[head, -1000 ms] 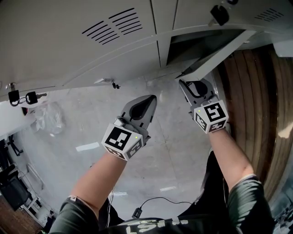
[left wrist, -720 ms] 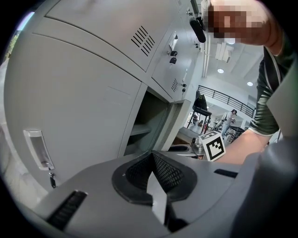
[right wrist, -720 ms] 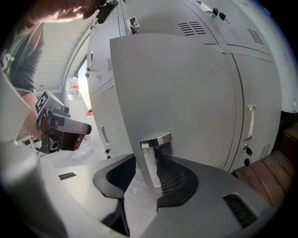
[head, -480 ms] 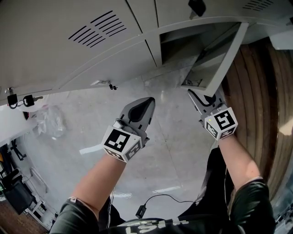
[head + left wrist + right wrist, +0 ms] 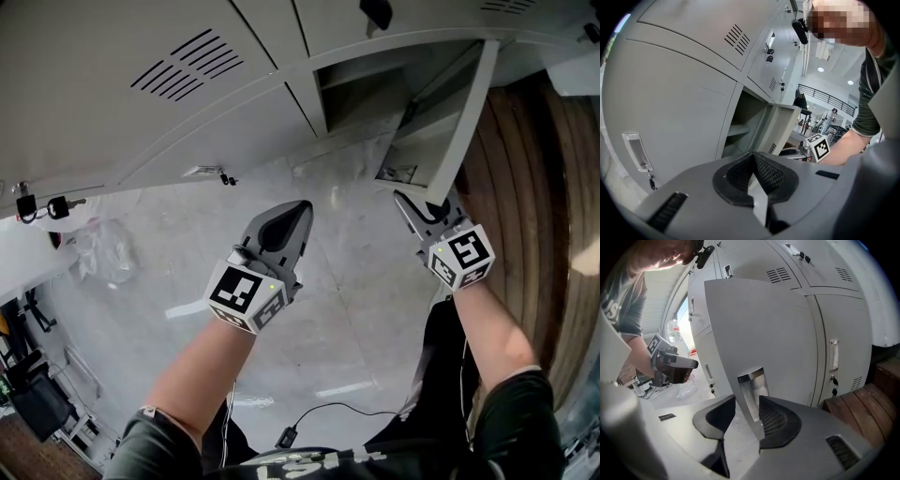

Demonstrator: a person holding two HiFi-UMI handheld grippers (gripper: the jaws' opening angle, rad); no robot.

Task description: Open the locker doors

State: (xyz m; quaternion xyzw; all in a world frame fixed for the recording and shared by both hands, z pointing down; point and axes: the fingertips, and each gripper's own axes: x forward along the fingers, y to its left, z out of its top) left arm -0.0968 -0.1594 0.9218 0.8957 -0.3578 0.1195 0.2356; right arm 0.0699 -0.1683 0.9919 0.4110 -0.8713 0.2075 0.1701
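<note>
Stood over a row of grey lockers (image 5: 141, 84), looking steeply down. Found one door (image 5: 464, 112) at the right swung out, showing a bare compartment (image 5: 361, 89) with a shelf (image 5: 737, 131) inside. Had the right tongs (image 5: 747, 398) set astride that door's free edge, low down, level with its metal handle (image 5: 752, 385). Held them spread, just eased a touch wider, with the right pad (image 5: 776, 420) lying against the door and a gap showing between the left pad (image 5: 719, 416) and the door, so not pinching it. Hung the left tongs (image 5: 753, 157) over the concrete floor (image 5: 309, 319), well apart from the lockers, pressed together at the tips and holding nothing. Found the neighbouring doors shut. Saw keys (image 5: 56, 204) hanging at the far left, a crumpled plastic bag (image 5: 98, 248) on the floor just below them, a black cable (image 5: 328, 411) near the feet, and wooden boards (image 5: 525, 187) to the right of the open door.
</note>
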